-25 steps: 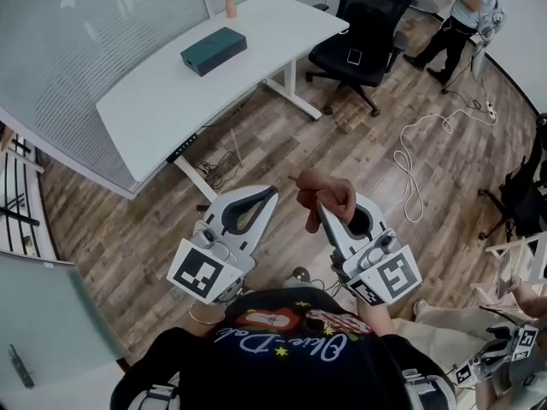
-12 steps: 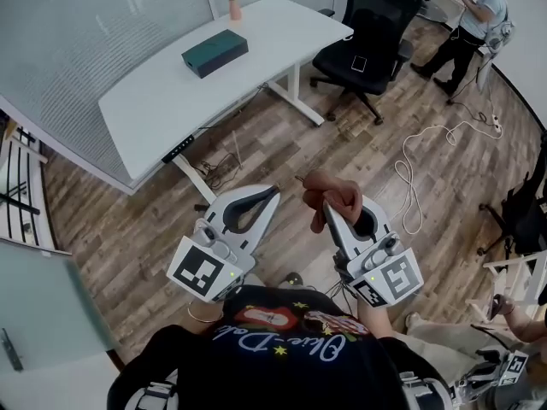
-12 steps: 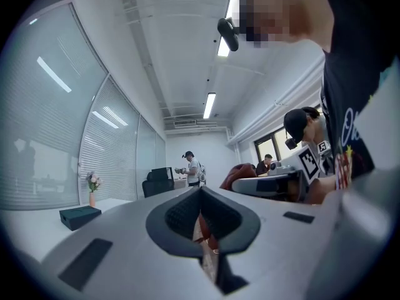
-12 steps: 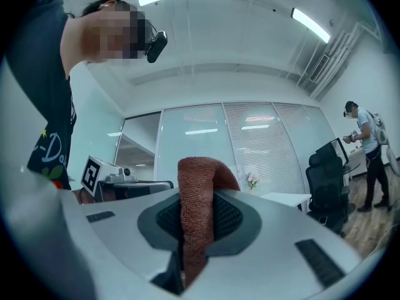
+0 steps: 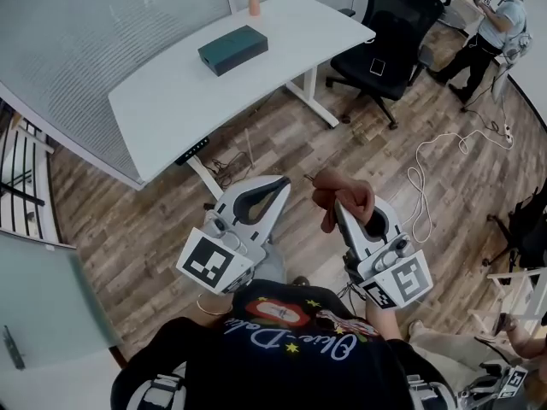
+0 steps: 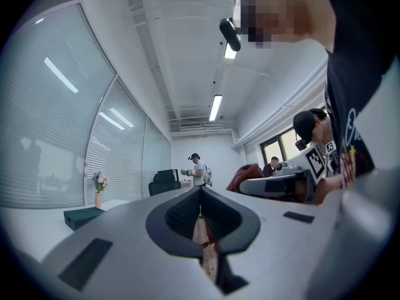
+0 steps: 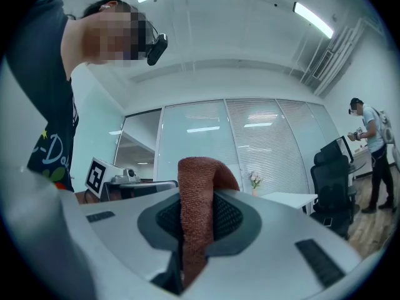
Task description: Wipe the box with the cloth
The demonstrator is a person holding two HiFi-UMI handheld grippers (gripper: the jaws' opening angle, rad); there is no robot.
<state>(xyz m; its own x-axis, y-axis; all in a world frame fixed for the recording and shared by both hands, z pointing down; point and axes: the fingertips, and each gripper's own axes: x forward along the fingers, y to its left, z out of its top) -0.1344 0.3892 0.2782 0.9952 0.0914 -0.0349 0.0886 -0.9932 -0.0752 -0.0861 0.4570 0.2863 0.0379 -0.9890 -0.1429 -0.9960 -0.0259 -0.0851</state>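
Observation:
A dark teal box (image 5: 232, 49) lies on the white desk (image 5: 171, 101) far ahead, also small in the left gripper view as the box (image 6: 83, 217). My right gripper (image 5: 345, 210) is shut on a reddish-brown cloth (image 5: 344, 197), which bunches over its jaws; the cloth (image 7: 196, 205) fills the jaw gap in the right gripper view. My left gripper (image 5: 279, 186) is shut with nothing in it, its jaws meeting in a thin line. Both grippers are held close to my body, well short of the desk.
A pink vase with flowers (image 5: 255, 3) stands at the desk's far end. A black office chair (image 5: 393, 32) sits to the desk's right. A white cable (image 5: 436, 173) loops on the wooden floor. A person (image 5: 496, 24) stands at the back right.
The view has shifted: the desk and box appear slightly further right and nearer. Both grippers keep their pose, the right still holding the cloth.

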